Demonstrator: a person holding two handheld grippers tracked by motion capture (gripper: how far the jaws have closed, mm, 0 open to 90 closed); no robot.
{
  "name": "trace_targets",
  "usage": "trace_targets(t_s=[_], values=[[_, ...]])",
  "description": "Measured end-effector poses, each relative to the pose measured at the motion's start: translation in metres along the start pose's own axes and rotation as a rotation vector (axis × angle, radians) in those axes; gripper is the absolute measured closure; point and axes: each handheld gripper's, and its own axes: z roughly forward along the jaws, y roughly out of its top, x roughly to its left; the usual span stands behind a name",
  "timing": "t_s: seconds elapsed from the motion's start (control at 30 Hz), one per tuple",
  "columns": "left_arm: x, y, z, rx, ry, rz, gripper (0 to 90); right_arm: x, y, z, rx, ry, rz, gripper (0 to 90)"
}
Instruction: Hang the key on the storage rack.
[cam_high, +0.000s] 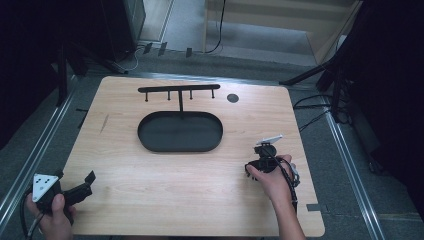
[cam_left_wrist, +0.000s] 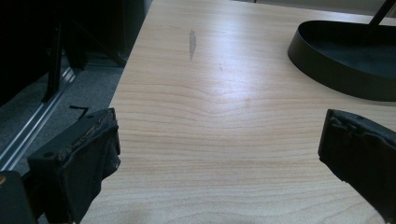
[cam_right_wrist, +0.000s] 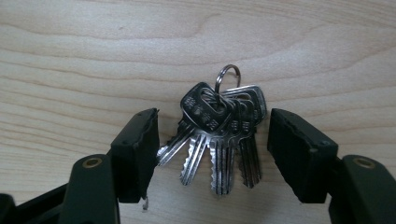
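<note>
A: Starting with the right gripper (cam_right_wrist: 212, 154): its jaws are spread wide on either side of a bunch of keys (cam_right_wrist: 217, 140), which is seen lying flat on the wooden table (cam_right_wrist: 70, 56). No contact between jaw pads and keys can be made out; a small gap is seen on each side.

B: Key ring?

A: A split ring (cam_right_wrist: 227, 77) is seen at the far end of the bunch, blades fanned back toward the camera. In the high view the right gripper (cam_high: 265, 150) is held low by the right hand (cam_high: 272, 175) near the table's right edge.

B: Left side?

A: The left gripper (cam_left_wrist: 219, 154) is held with jaws wide apart, nothing between them but bare table. It is seen at the near left corner (cam_high: 85, 185), gripped by the left hand (cam_high: 52, 210).

B: Anything else?

A: A black oval tray (cam_high: 180, 131) is placed mid-table, with a hook rack (cam_high: 179, 90) standing at its far rim. A dark round disc (cam_high: 232, 98) is noted right of the rack.
</note>
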Motion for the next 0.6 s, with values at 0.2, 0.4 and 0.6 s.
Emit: trace_targets(t_s=[0.2, 0.4, 0.6], values=[[0.000, 0.000, 0.000, 0.001, -0.001, -0.003, 0.0, -0.006, -0.005, -0.005, 0.005, -0.003, -0.007, 58.8], [0.000, 0.000, 0.000, 0.002, -0.001, -0.003, 0.0, -0.014, -0.011, -0.017, -0.018, 0.026, -0.035, 87.3], [0.000, 0.000, 0.000, 0.001, 0.001, 0.000, 0.0, -0.014, -0.009, -0.040, -0.059, 0.043, -0.100, 87.6]])
